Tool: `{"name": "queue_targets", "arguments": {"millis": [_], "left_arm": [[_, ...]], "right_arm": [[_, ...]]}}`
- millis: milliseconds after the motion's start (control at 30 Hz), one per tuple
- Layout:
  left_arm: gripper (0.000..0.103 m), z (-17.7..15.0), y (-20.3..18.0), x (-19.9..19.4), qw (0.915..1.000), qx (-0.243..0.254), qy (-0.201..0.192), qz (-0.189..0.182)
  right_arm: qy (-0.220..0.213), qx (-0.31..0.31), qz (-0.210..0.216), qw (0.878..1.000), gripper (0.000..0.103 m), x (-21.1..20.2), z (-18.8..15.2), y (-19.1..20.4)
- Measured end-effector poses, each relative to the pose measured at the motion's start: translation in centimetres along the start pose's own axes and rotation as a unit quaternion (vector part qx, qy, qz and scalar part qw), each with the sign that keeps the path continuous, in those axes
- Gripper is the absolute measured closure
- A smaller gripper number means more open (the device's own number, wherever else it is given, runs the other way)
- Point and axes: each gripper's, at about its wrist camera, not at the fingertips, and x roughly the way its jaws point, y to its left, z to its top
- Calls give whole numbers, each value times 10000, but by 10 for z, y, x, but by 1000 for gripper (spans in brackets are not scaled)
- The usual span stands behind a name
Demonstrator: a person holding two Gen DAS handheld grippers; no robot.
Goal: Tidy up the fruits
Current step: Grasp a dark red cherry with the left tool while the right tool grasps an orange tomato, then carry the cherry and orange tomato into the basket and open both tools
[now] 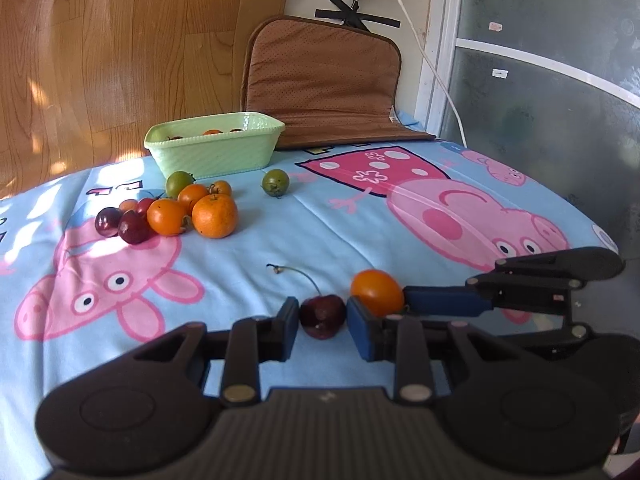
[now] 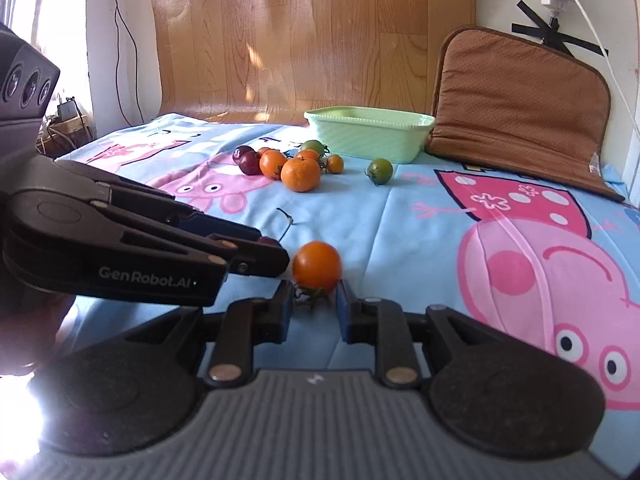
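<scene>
Cherry (image 1: pixel 322 316) is lying on the blue cartoon cloth (image 1: pixel 280 236), bracketed by the open left gripper (image 1: pixel 322 322). Orange tomato (image 2: pixel 316 265) is sitting just beside it, between the open right gripper (image 2: pixel 315 305) fingers. Judged step: 2 simultaneous pickups. Next, both are needing to close, then carry to the green basket (image 1: pixel 216 152).

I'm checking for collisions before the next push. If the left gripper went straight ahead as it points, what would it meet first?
The dark cherry, already sitting between the left gripper's open fingers. Beyond it the cloth looks free, though depth is uncertain.
</scene>
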Motion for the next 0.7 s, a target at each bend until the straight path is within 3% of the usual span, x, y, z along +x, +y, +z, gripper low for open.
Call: {"name": "queue_targets", "arguments": {"millis": [100, 167, 200, 467, 500, 533, 700], "left_arm": [[73, 1, 1, -5, 9999, -68, -6, 128], [73, 3, 4, -8, 9997, -89, -45, 210], [72, 4, 4, -9, 9996, -104, -50, 239], [74, 2, 1, -4, 9997, -141, 66, 175], [75, 2, 1, -4, 9998, -133, 68, 164], [77, 3, 1, -4, 9998, -184, 70, 101], [77, 16, 2, -4, 9999, -78, -69, 131]], "right_arm": [[-42, 29, 40, 10000, 67, 0, 0, -4], [-74, 36, 9, 10000, 52, 0, 0, -6], [-92, 36, 14, 9999, 51, 1, 1, -6], [-23, -195, 55, 9998, 52, 6, 3, -2], [-30, -247, 70, 9997, 54, 6, 3, -1], [-35, -300, 137, 9995, 73, 5, 4, -1], [-189, -359, 79, 9991, 73, 7, 12, -2]]}}
